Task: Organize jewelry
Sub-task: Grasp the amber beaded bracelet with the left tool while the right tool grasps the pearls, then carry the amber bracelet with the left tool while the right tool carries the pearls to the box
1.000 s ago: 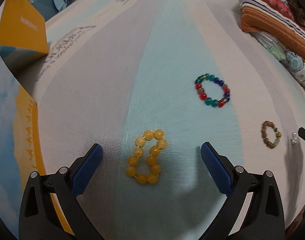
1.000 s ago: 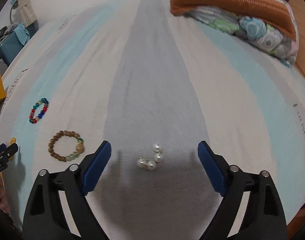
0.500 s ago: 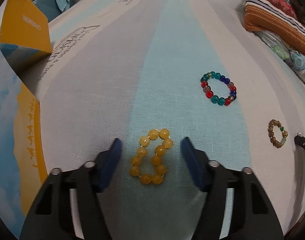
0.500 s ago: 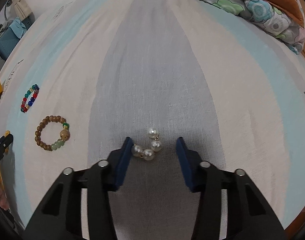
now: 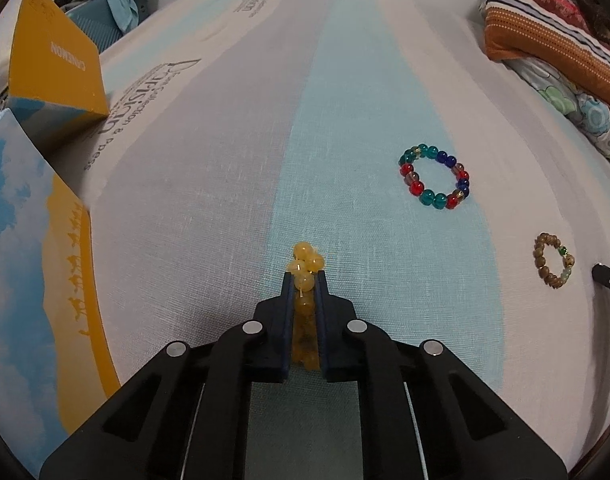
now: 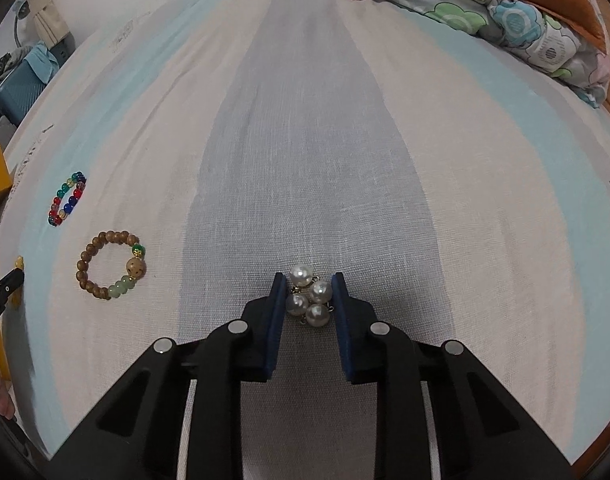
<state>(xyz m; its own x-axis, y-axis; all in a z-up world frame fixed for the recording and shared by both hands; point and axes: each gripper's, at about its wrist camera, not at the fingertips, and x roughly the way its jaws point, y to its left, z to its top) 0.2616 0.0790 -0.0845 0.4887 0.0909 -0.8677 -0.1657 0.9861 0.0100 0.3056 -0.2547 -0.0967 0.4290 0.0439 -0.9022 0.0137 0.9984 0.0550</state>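
Note:
My left gripper is shut on a yellow bead bracelet, squeezed flat between the blue pads on the striped bedsheet. My right gripper is shut on a cluster of white pearls lying on the grey stripe. A multicoloured glass bead bracelet lies to the right of the left gripper; it also shows in the right wrist view. A brown wooden bead bracelet with green beads lies further right, and shows in the right wrist view.
A yellow and blue box lies at the left, with its raised yellow lid behind. Folded striped and floral bedding lies at the far right of the bed.
Both grippers went from wide open to shut. The left closed on the yellow bracelet, bunching it up. The right closed on the pearls, pushing them together.

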